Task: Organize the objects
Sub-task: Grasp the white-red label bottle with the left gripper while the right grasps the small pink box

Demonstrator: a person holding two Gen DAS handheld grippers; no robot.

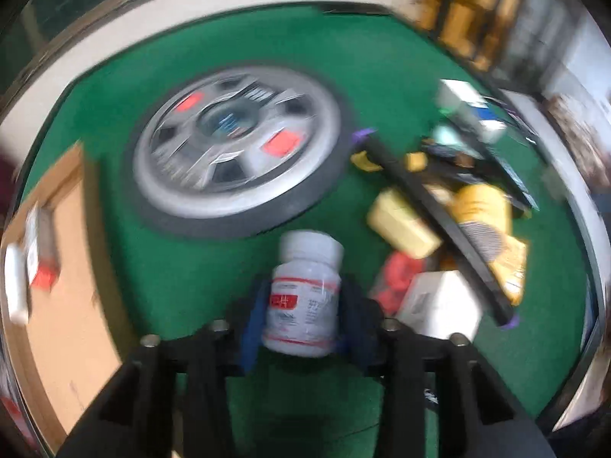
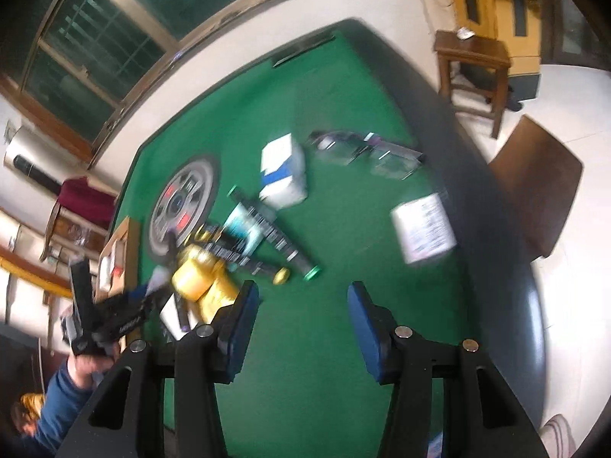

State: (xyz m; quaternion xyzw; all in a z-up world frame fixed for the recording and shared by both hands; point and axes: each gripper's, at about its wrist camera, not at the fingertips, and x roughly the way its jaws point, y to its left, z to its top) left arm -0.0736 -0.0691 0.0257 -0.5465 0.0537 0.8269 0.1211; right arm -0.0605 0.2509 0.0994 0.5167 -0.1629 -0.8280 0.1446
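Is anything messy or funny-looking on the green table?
Yes. A jumble of things is piled on the green felt table: yellow packets, a red packet, white boxes and long black strips lying crisscross over them. A big silver wheel cover lies flat beside it, an odd thing among small packages.

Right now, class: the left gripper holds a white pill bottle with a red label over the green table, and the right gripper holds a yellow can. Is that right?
Not quite. The right gripper holds nothing: the right wrist view shows its blue pads apart over bare green table. The left gripper does hold the white pill bottle.
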